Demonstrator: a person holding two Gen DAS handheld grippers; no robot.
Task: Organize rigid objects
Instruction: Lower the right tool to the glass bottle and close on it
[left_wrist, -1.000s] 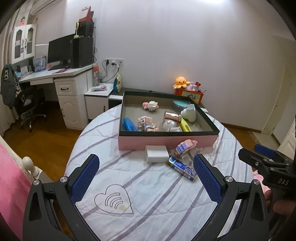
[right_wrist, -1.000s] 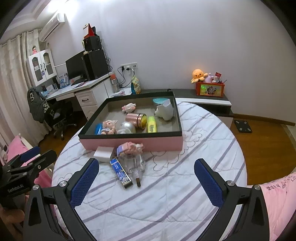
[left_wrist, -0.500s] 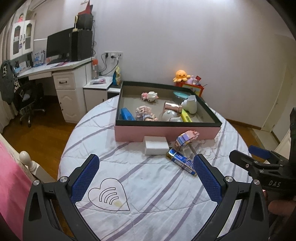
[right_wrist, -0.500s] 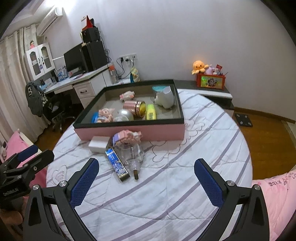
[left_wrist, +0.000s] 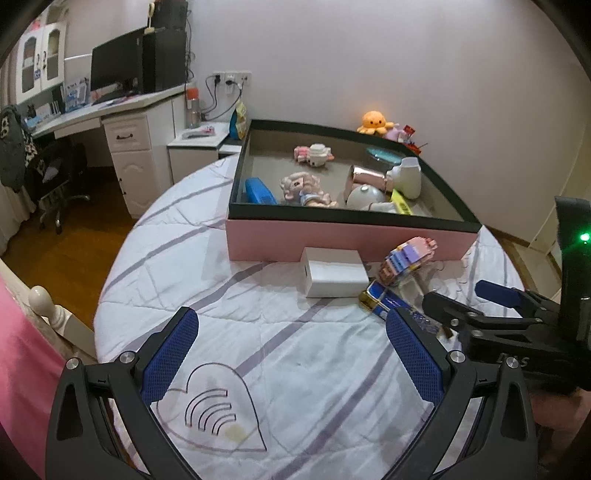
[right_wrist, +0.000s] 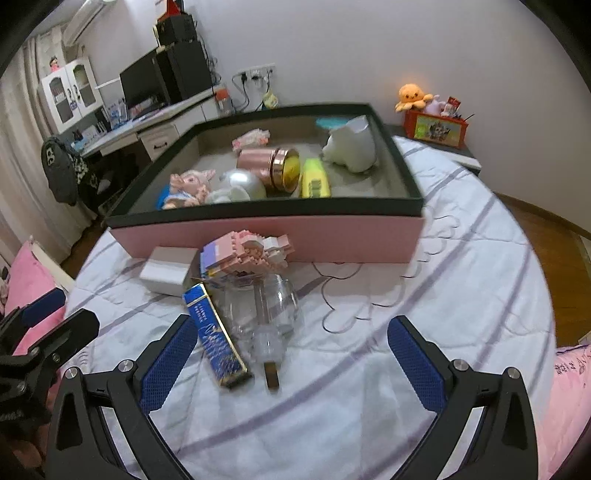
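Observation:
A pink box with a black rim stands on the round table and holds several toys and containers. In front of it lie a white box, a pink and purple brick figure, a blue and gold flat box and a clear glass bottle on its side. My left gripper is open above the quilt, short of the white box. My right gripper is open, with the glass bottle and blue box just ahead of its fingers.
A striped white quilt covers the table. A white desk with a monitor stands back left, a chair beside it. A low shelf with an orange plush is at the back right. Pink bedding lies at the right.
Both grippers have moved forward and lower toward the loose objects in front of the pink box. Both stay open and hold nothing.

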